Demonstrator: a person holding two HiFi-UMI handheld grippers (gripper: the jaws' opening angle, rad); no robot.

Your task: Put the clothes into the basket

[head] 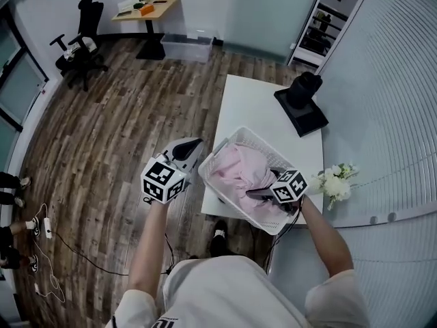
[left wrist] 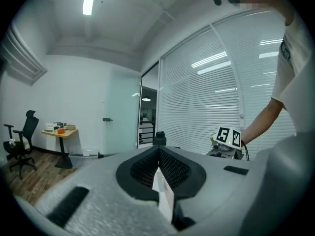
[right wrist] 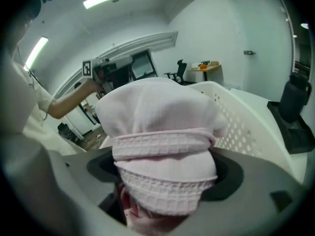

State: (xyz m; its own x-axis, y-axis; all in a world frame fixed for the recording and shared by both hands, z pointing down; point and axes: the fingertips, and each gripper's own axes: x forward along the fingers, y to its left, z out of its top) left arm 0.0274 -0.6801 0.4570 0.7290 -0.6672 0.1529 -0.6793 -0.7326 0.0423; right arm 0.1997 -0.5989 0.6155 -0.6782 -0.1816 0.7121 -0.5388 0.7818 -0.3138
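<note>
A white perforated basket (head: pixel 217 154) stands at the near end of the white table (head: pixel 252 104). Pink clothes (head: pixel 239 169) fill it. My right gripper (head: pixel 263 195) reaches into the basket from its near right side and is shut on the pink cloth (right wrist: pixel 162 146), which bunches over the jaws and hides the fingertips; the basket wall (right wrist: pixel 241 117) rises just behind. My left gripper (head: pixel 190 149) hovers to the left of the basket, off the table's edge, shut with nothing in it (left wrist: pixel 158 154). The right gripper's marker cube (left wrist: pixel 229 136) shows beyond it.
A black appliance on a black base (head: pixel 302 98) sits at the table's far right. White flowers (head: pixel 334 180) stand by the blinds. Farther off are an office chair (head: pixel 82 43), a small desk (head: pixel 147 9) and a clear bin (head: pixel 186 46). Cables (head: pixel 48 227) lie on the wooden floor.
</note>
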